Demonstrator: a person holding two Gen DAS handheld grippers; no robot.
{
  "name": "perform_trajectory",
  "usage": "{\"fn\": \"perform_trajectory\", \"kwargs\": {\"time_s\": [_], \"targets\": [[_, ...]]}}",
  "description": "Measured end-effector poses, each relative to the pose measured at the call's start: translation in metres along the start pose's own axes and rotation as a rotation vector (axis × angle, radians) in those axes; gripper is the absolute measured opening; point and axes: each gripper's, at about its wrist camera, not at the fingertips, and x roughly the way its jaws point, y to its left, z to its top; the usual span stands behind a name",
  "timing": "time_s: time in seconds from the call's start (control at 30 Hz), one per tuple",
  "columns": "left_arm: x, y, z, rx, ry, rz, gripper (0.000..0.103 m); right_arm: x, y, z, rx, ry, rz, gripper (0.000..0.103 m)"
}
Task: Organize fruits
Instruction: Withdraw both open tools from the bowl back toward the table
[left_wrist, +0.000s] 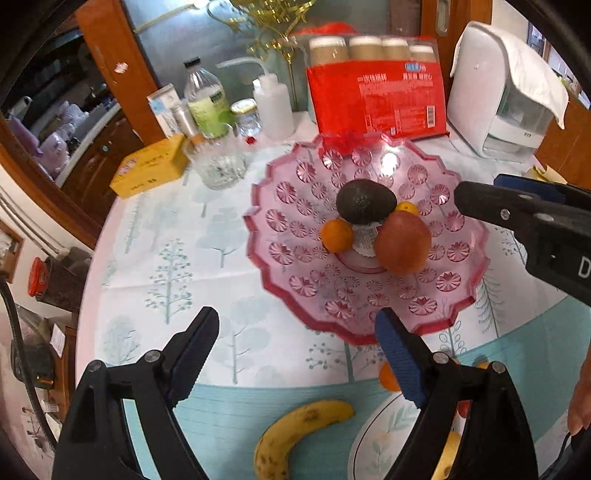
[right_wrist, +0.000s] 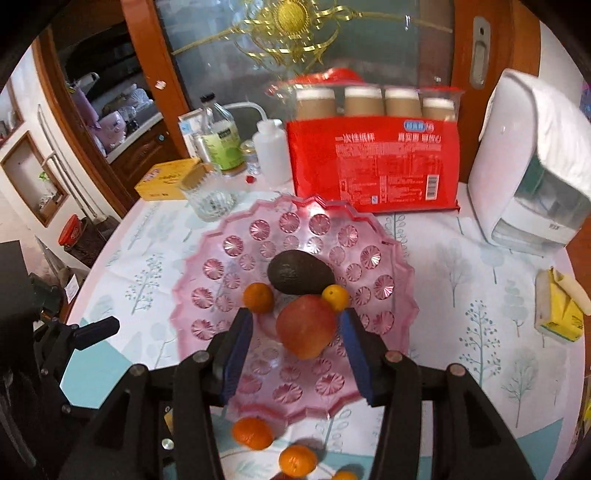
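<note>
Pink cut-glass dish (right_wrist: 229, 243) is seen mid-table, holding an avocado (right_wrist: 299, 272), an apple (right_wrist: 306, 325) and two tangerines (right_wrist: 258, 297). Left gripper (left_wrist: 295, 350) is held wide open and empty; right gripper (right_wrist: 295, 347) is parted above the apple, nothing gripped. A banana (left_wrist: 295, 432) at the near edge is shown only by the left view.

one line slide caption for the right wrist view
Open right hand-held gripper above an apple, avocado and tangerines in a pink glass dish.
</note>
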Motion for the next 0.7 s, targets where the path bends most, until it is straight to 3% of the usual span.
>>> {"fn": "perform_trajectory", "kwargs": {"time_s": [0.3, 0.7], "targets": [[-0.053, 0.015, -0.021, -0.055, -0.065, 0.029, 0.085, -0.057, 0.015, -0.014, -0.022, -0.048, 0.008, 0.050], [-0.108, 0.059, -0.087, -0.219, -0.086, 0.024, 0.086, -0.126, 0.011, -0.057, -0.018, -0.112, 0.038, 0.050]]}}
